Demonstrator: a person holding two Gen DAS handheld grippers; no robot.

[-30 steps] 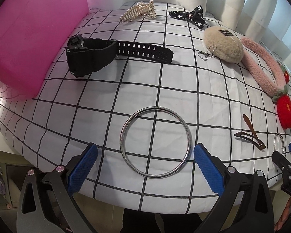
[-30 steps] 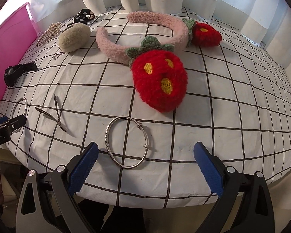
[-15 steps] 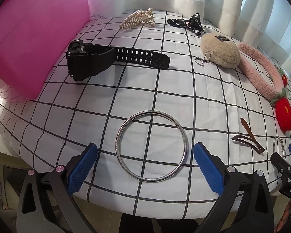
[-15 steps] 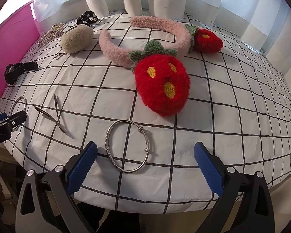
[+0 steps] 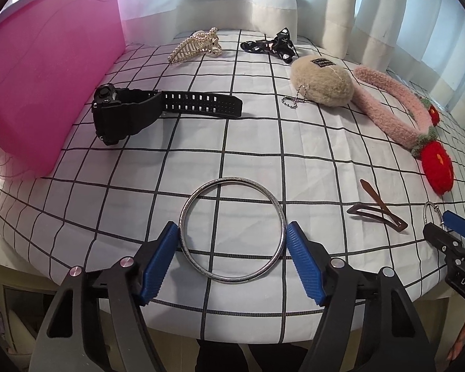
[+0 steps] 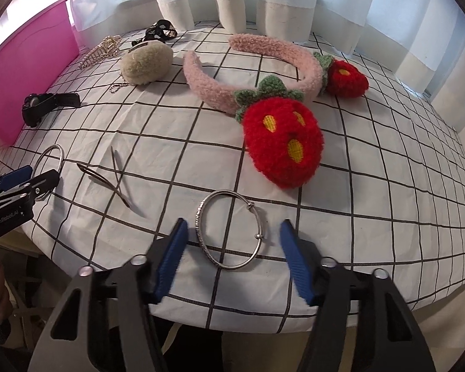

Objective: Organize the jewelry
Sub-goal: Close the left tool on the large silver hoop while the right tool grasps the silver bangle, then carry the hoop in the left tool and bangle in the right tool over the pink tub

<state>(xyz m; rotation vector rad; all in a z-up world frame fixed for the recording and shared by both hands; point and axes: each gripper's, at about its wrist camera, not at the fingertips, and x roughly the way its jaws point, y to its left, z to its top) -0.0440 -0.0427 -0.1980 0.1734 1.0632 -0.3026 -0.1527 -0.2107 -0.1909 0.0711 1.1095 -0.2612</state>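
Each bangle between spread fingers — large bangle (image 5: pixel 232 230) perhaps touching left, clasp bangle (image 6: pixel 231 229) clear of right

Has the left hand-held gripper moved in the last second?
Yes. The left hand-held gripper has come forward and its fingers have narrowed, now flanking the silver bangle, which lies where it did on the checked cloth.

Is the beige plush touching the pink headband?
Apart. The right wrist view shows bare checked cloth between the plush and the headband.
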